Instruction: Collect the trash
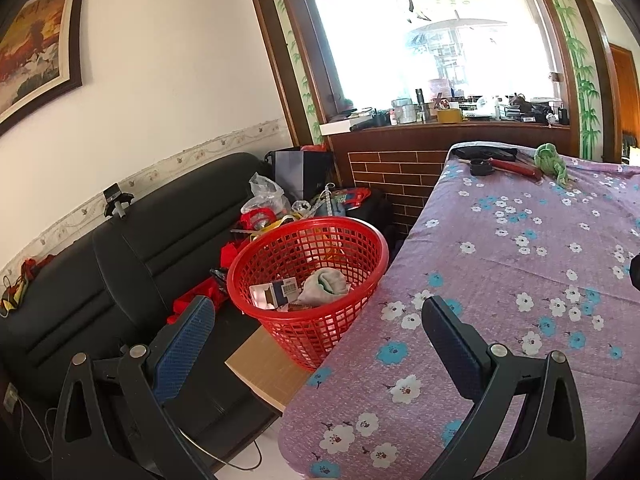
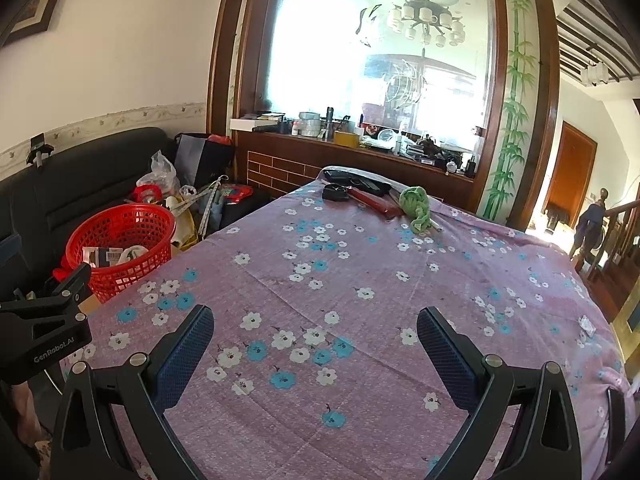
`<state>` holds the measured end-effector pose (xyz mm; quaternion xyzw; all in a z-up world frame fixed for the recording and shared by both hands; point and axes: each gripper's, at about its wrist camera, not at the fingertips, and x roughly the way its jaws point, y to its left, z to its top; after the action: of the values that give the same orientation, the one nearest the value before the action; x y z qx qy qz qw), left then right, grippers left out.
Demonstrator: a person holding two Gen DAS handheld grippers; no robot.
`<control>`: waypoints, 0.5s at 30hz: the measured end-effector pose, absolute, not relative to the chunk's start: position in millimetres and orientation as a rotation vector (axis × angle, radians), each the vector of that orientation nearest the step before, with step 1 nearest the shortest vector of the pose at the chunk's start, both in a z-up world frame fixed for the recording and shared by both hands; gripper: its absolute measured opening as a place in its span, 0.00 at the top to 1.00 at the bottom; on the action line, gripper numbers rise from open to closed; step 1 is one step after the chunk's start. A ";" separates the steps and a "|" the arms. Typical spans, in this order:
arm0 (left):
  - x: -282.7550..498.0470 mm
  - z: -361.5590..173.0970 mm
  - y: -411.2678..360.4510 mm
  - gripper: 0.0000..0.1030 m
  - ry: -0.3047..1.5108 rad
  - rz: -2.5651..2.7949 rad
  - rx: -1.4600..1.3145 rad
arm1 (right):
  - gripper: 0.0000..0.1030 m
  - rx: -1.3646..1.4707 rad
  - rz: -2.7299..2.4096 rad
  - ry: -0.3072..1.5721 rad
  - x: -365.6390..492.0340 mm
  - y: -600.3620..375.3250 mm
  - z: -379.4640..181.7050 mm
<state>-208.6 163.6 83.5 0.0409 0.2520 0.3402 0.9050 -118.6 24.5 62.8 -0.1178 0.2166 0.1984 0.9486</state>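
A red mesh basket (image 1: 308,284) stands on a low wooden stand at the table's left edge; inside lie a small barcoded box (image 1: 276,292) and a crumpled white cloth (image 1: 324,286). My left gripper (image 1: 320,312) hangs open just in front of the basket, nothing between its fingers. My right gripper (image 2: 316,320) is open and empty over the purple floral tablecloth (image 2: 360,280). In the right wrist view, the basket (image 2: 120,240) sits far left behind the left gripper's body (image 2: 44,332). A green crumpled wad (image 2: 418,204) lies at the table's far end.
A black ashtray (image 2: 335,193), a red flat case (image 2: 376,202) and a black item lie by the green wad. A black sofa (image 1: 120,264) with bags and red clutter stands left. A cluttered wooden ledge (image 1: 440,120) runs behind the table. A person (image 2: 592,220) stands far right by stairs.
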 end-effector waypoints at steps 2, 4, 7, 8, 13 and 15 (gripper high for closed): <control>-208.7 83.0 165.2 0.00 0.522 0.702 0.083 | 0.00 -0.243 0.404 0.443 -118.2 25.8 62.3; -209.0 82.3 166.0 0.00 0.523 0.701 0.082 | 0.00 -0.244 0.404 0.447 -117.7 26.7 61.5; -209.0 82.1 167.3 0.00 0.523 0.703 0.082 | 0.00 -0.246 0.404 0.454 -117.3 28.3 60.9; -209.2 81.8 168.0 0.00 0.524 0.703 0.081 | 0.00 -0.247 0.404 0.456 -117.1 29.2 60.6; -209.6 79.8 169.9 0.00 0.528 0.705 0.079 | 0.00 -0.250 0.406 0.461 -116.7 31.9 60.0; -209.3 78.8 170.6 0.00 0.531 0.703 0.080 | 0.00 -0.254 0.408 0.462 -117.1 32.8 59.5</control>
<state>-209.3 170.6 78.8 0.0386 0.2569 0.3402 0.9037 -117.1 32.8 59.5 -0.1245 0.2269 0.2000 0.9450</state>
